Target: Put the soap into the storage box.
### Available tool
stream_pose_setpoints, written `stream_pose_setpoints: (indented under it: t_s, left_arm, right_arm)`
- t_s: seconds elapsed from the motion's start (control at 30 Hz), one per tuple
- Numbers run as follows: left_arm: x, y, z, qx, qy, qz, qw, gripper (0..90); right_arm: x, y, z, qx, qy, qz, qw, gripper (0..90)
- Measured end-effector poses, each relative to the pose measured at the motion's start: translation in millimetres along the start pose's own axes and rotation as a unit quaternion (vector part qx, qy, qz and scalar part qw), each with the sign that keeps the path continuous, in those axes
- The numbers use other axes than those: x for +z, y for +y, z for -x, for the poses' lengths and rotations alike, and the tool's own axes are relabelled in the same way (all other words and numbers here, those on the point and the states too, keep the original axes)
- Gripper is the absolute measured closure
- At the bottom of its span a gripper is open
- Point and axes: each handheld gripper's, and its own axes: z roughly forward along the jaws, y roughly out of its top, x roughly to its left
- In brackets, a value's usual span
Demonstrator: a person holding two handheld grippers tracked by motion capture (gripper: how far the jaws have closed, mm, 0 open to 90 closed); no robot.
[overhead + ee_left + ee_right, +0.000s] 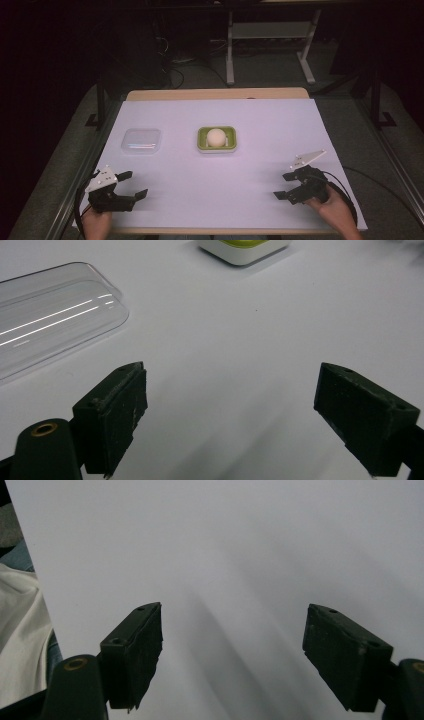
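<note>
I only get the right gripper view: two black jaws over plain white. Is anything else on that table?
Observer: Yes, a green and white dish sits mid-table with a pale round ball in it.
Operator: Anything beside it?
Observer: A clear plastic lid lies flat to its left, apart from it.
Operator: Where's the other gripper?
Observer: The left gripper is at the near left edge, jaws open and empty, nearest the lid.

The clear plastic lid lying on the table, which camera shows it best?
The high view: the whole clear lid lies flat left of the green dish, all edges visible. The left gripper view gives only a cropped close-up of one rounded corner. The right gripper view faces bare table.
</note>
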Motion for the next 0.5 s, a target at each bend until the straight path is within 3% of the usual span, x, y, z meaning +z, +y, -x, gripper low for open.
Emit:
stream_pose_setpoints:
  t_s: [0.23, 0.5]
  left_arm:
    - [1.1, 0.2, 0.5, 0.003, 0.004, -0.009, 0.9999, 13.0]
    - [1.1, -1.8, -1.1, -0.008, 0.002, -0.005, 1.0, 13.0]
  right_arm:
    - [-2.8, -11.4, -6.6, 0.003, -0.004, 0.002, 1.0, 23.3]
    - [-1.0, -25.1, -14.4, 0.012, -0.007, 0.018, 0.9997, 23.3]
